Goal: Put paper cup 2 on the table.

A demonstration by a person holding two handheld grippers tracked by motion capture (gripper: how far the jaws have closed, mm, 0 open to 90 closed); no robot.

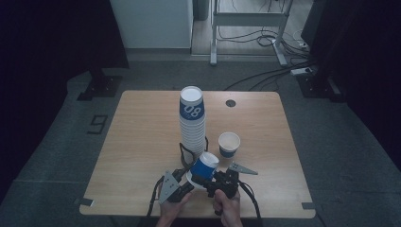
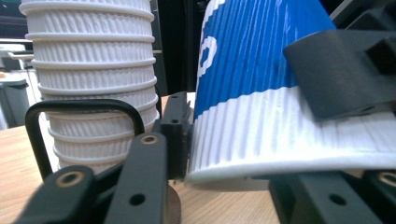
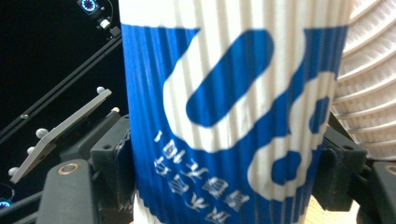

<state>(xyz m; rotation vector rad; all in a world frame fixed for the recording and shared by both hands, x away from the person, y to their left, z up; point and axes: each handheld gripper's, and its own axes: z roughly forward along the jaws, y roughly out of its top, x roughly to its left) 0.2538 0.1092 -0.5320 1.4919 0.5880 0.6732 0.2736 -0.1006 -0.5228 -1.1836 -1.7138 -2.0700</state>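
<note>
A wooden table (image 1: 142, 156) carries a tall stack of cups (image 1: 192, 124), its top cup empty. Right of it stands a single empty cup (image 1: 229, 144). At the near edge both the left gripper (image 1: 182, 182) and right gripper (image 1: 208, 182) clamp one tilted blue-and-white cup (image 1: 203, 168)

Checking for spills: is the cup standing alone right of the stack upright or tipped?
Upright. The lone cup stands with its open mouth up beside the stack; contents cannot tell.
</note>
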